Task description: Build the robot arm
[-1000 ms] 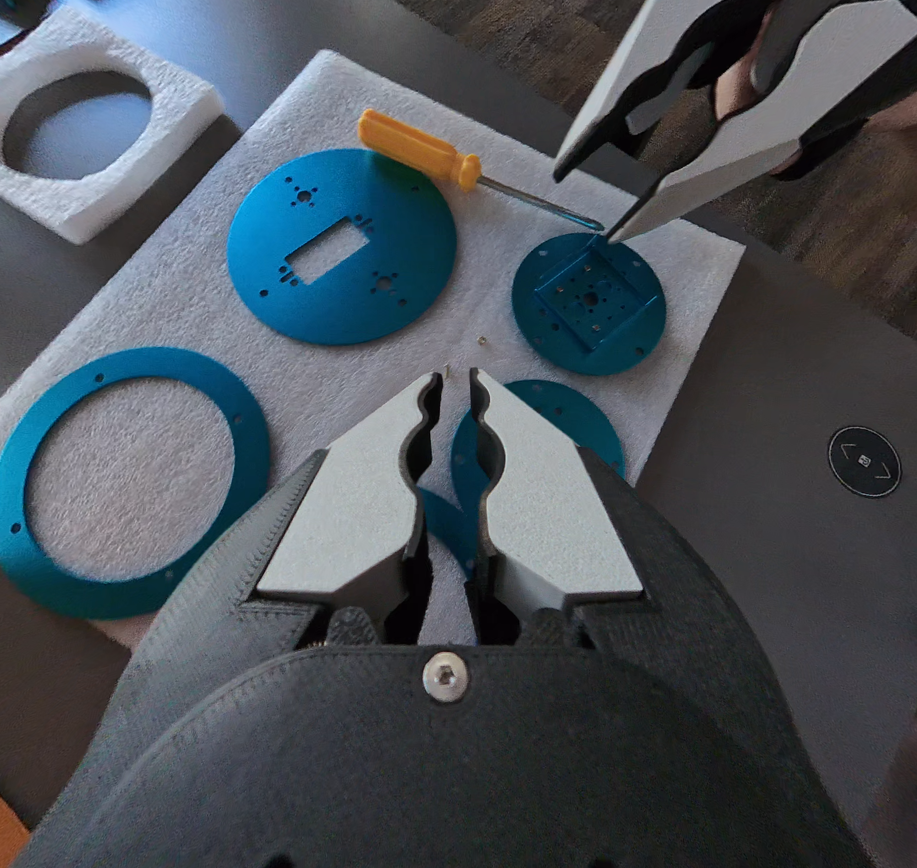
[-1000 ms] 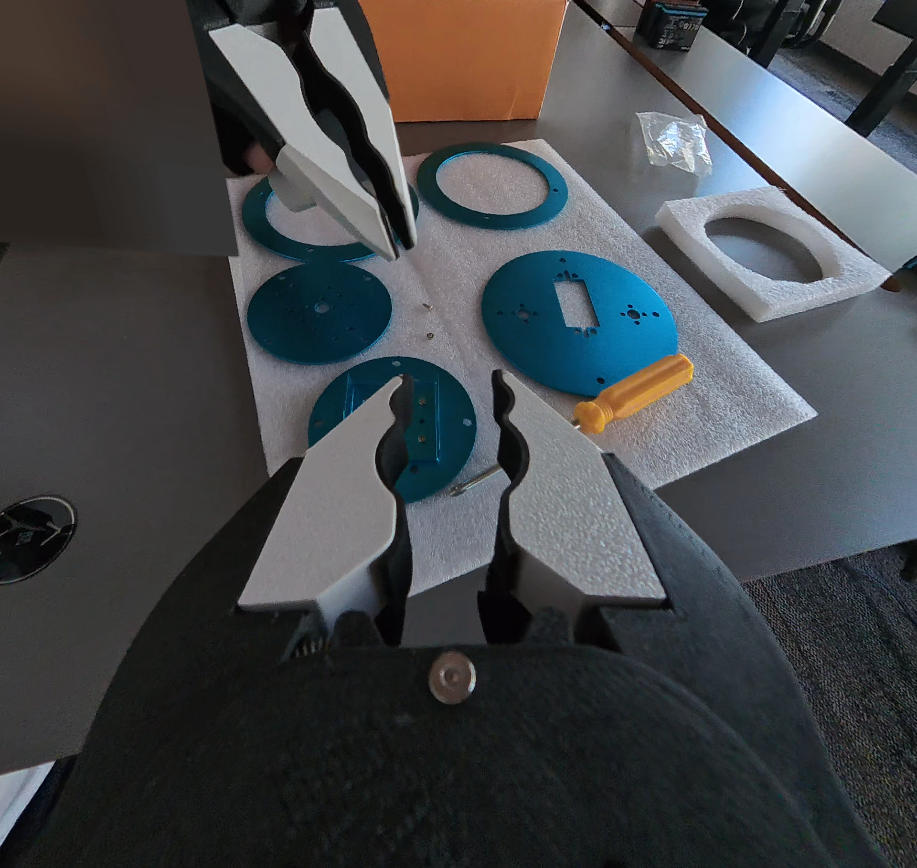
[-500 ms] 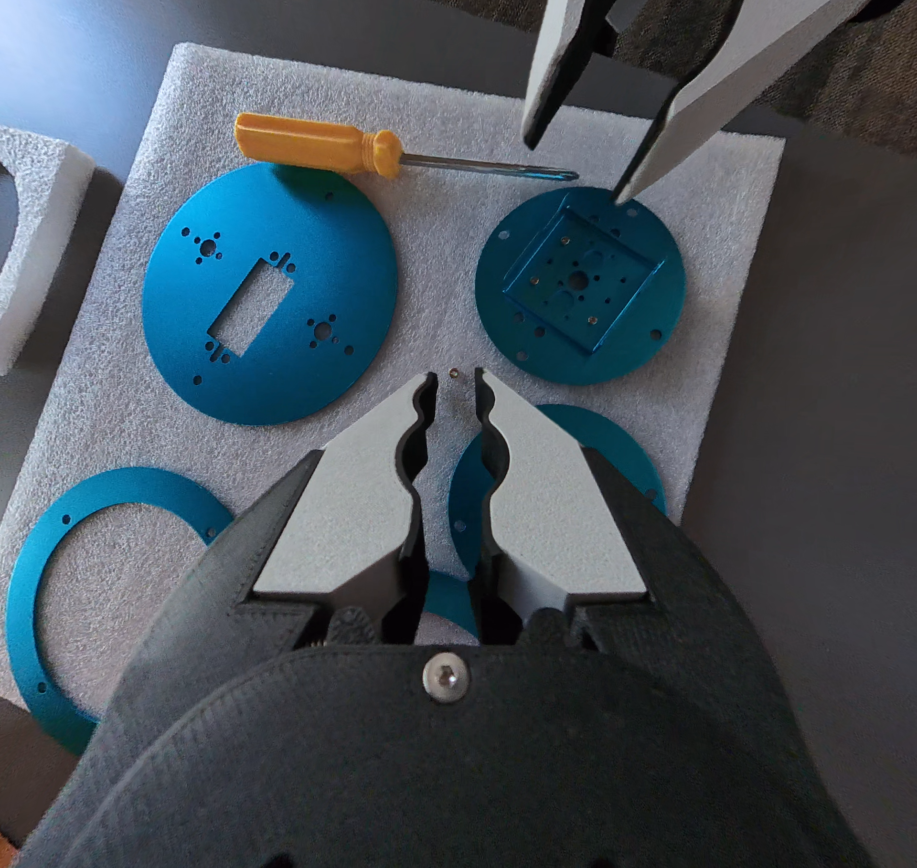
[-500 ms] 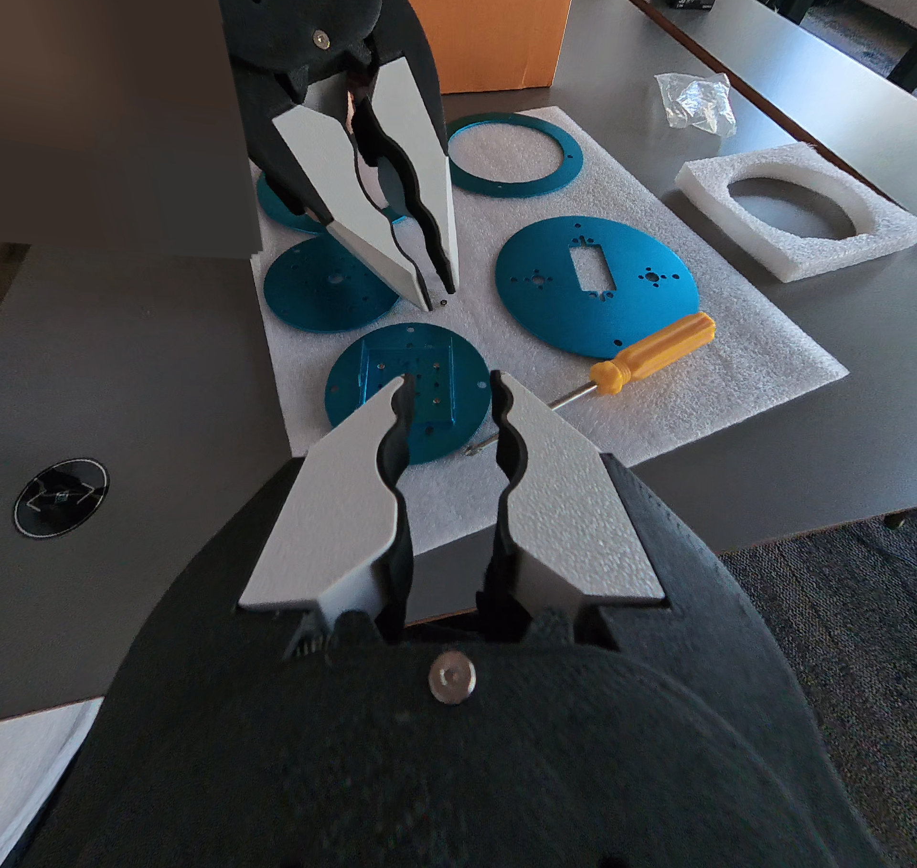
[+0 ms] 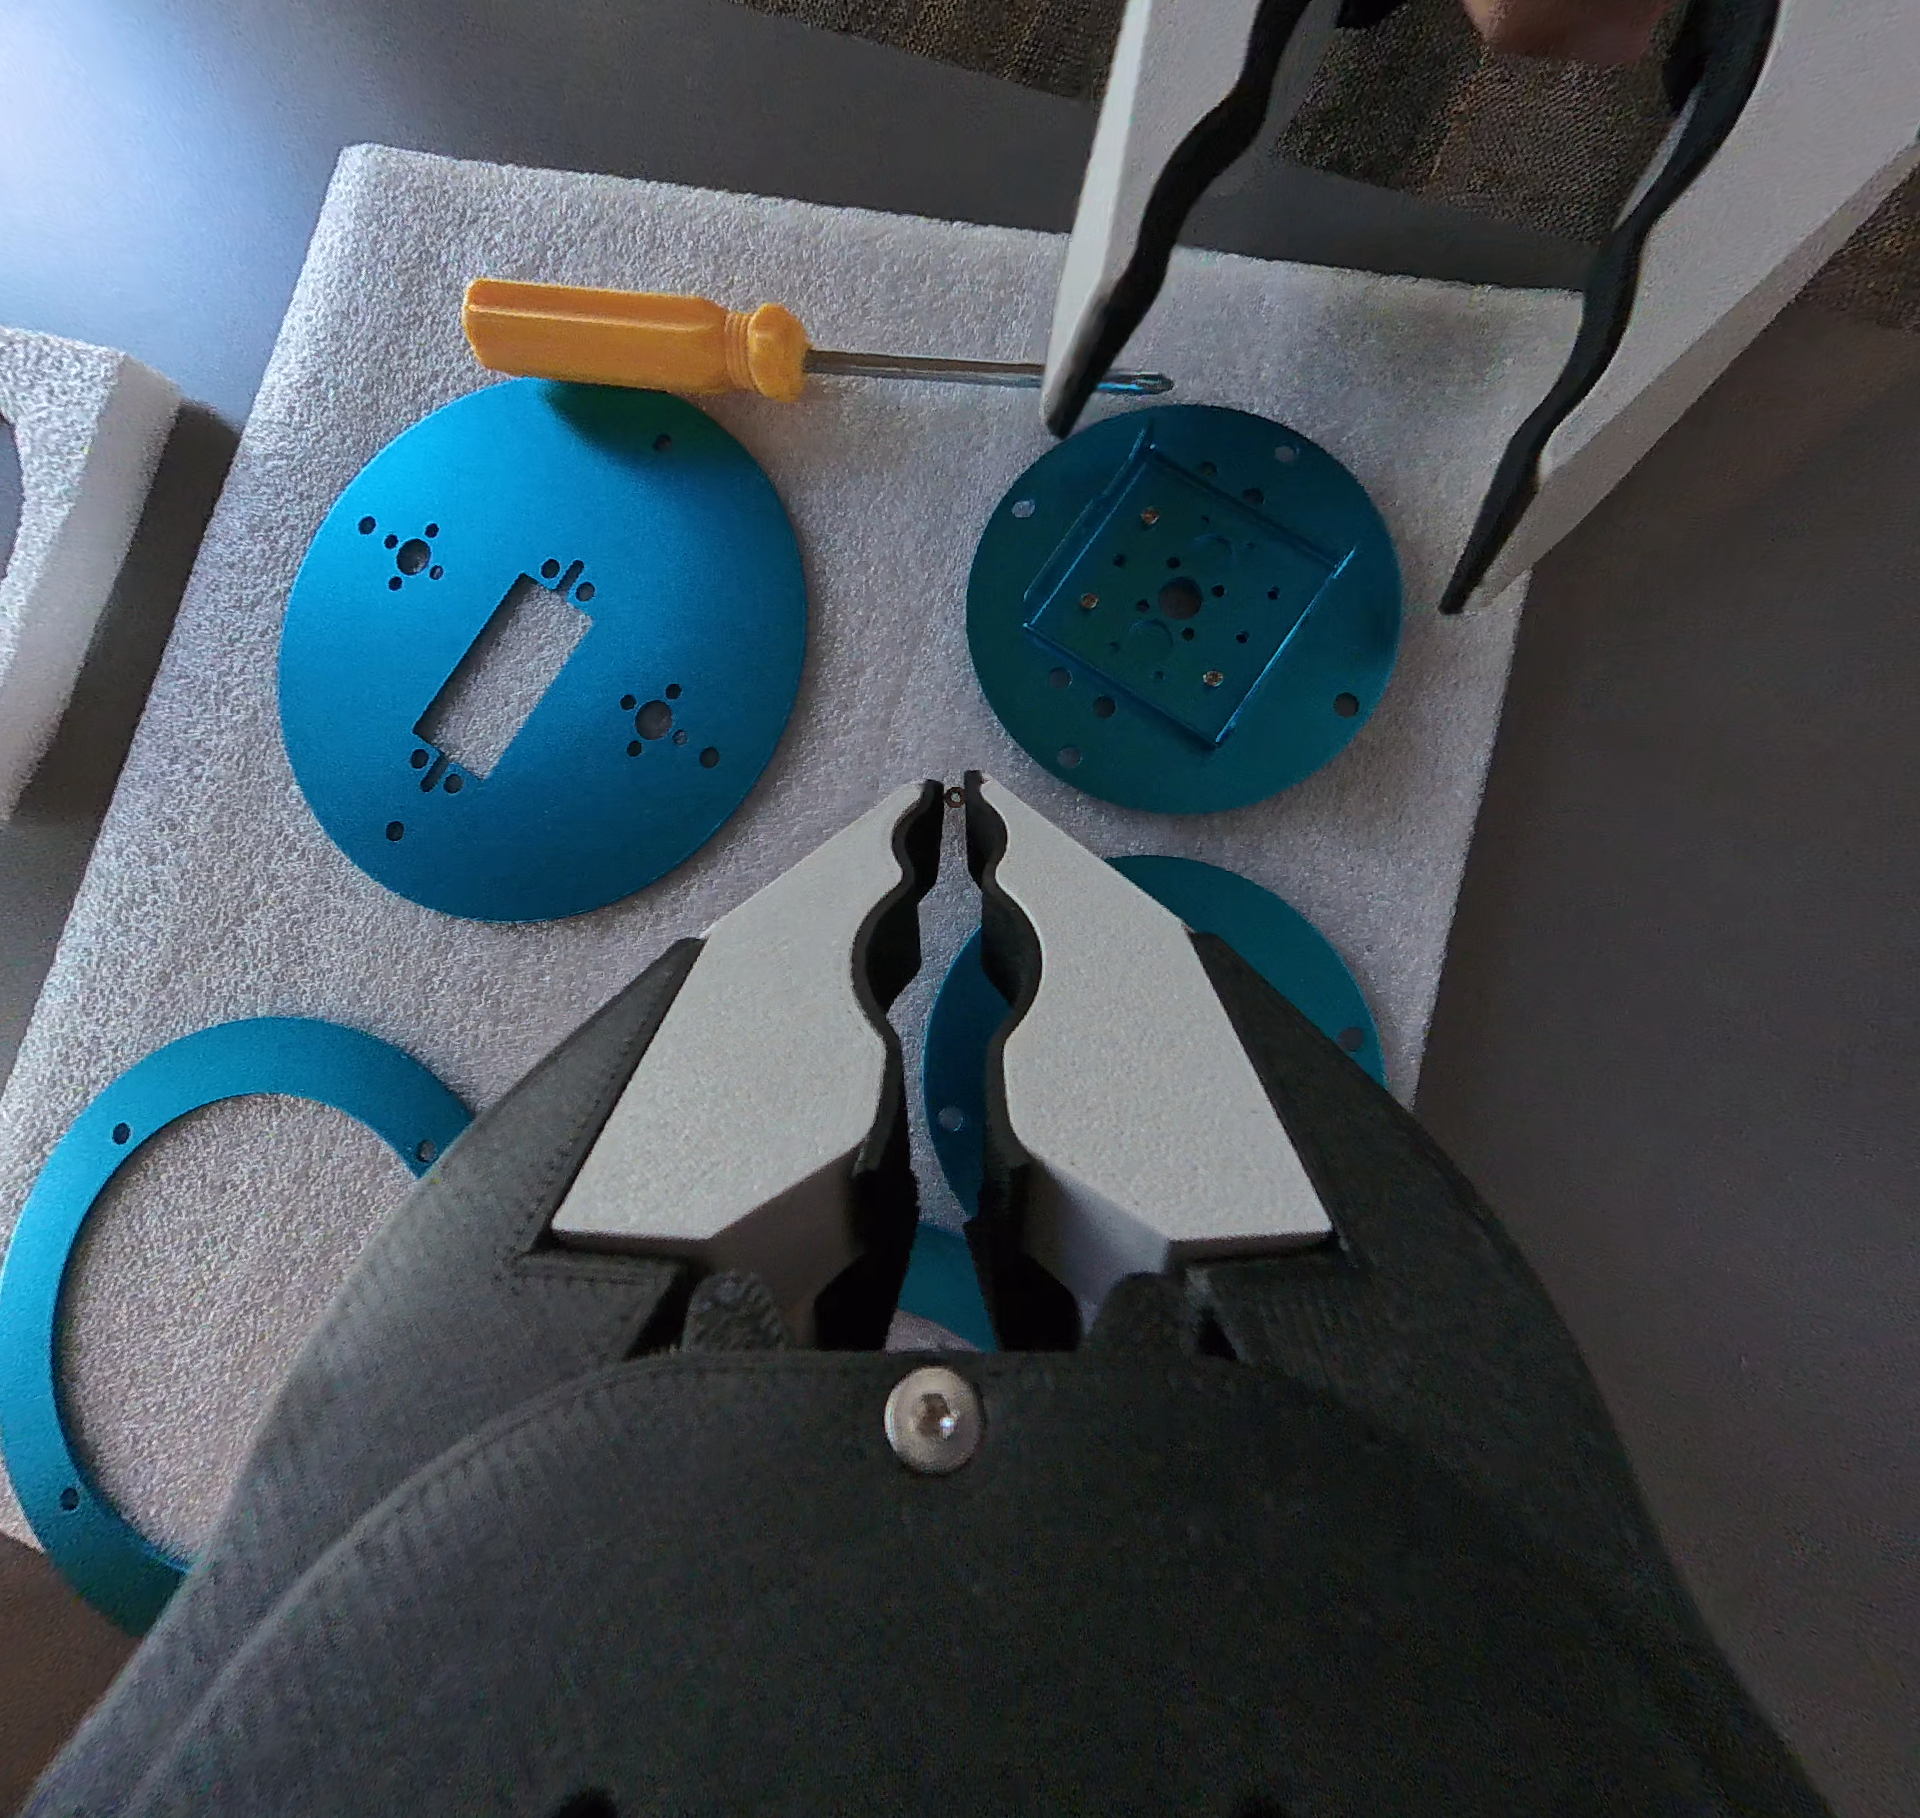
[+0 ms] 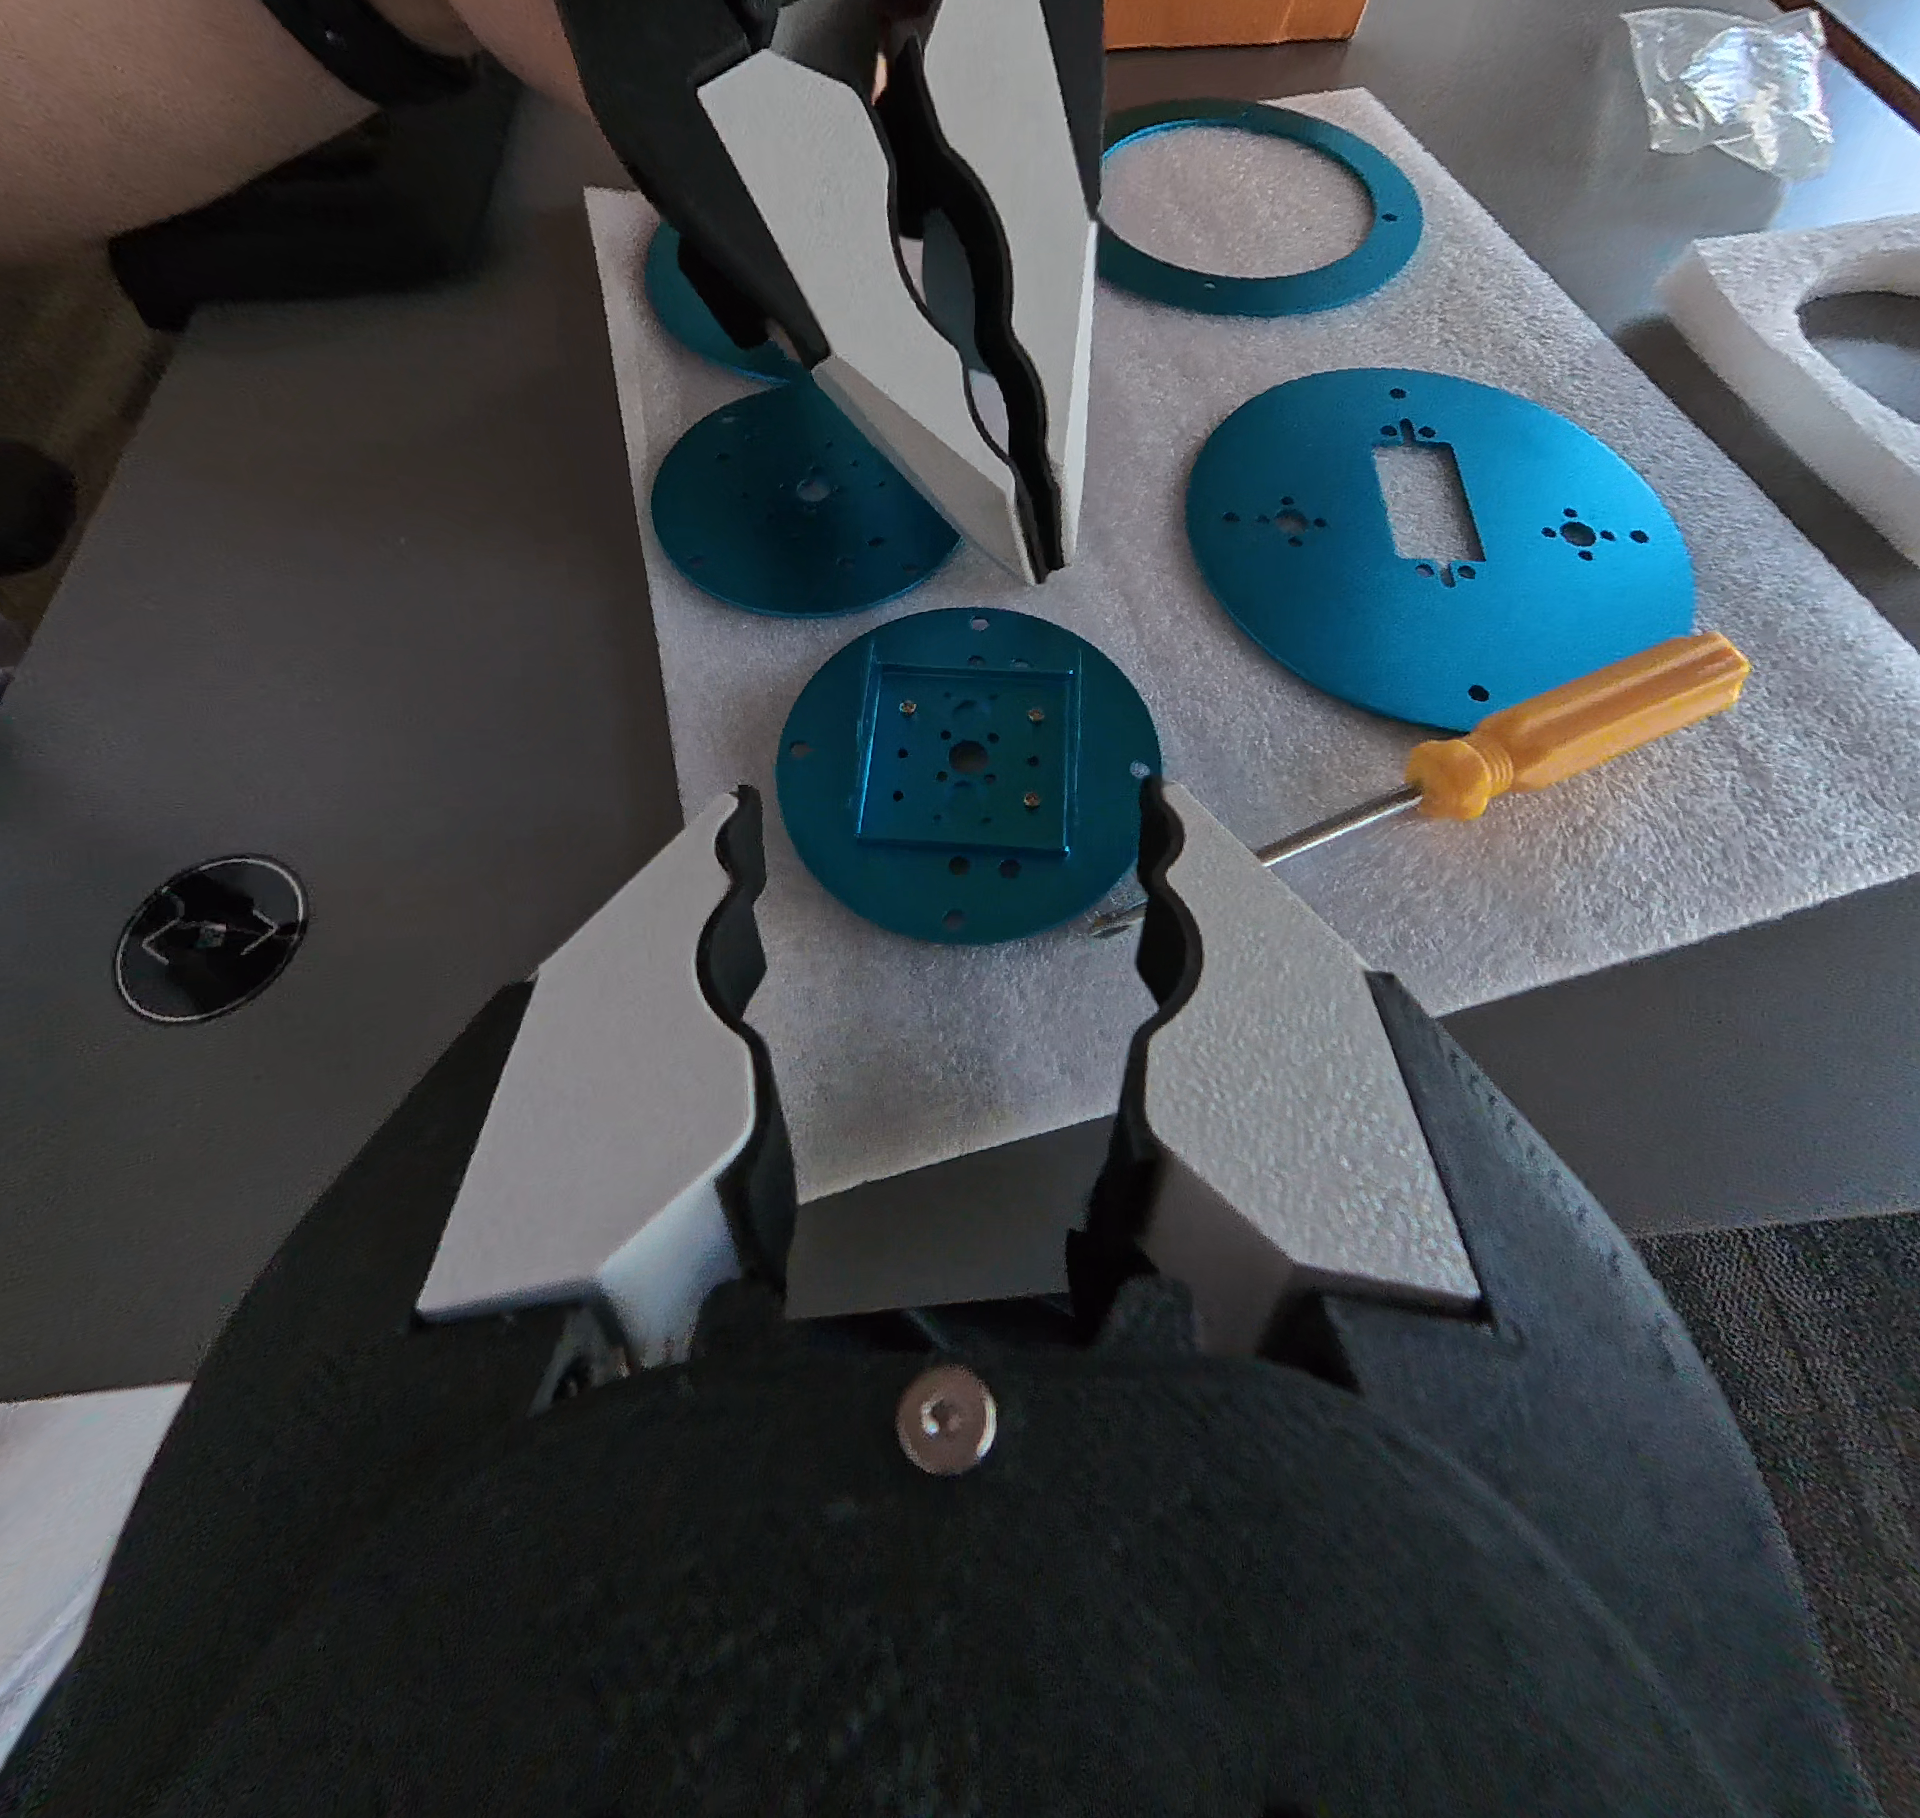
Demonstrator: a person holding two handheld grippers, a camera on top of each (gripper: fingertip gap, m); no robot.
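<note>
Left gripper pinched nearly closed on what looks like a tiny screw at its tips; right gripper spread wide, fingers straddling the recessed blue disc, empty.

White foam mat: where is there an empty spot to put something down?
The foam mat is bare along its near edge, below the screwdriver and the recessed disc. The grey table left of it is bare around the black round inlay. The middle is crowded: blue discs, and the left gripper pinching a tiny metal bit.
</note>
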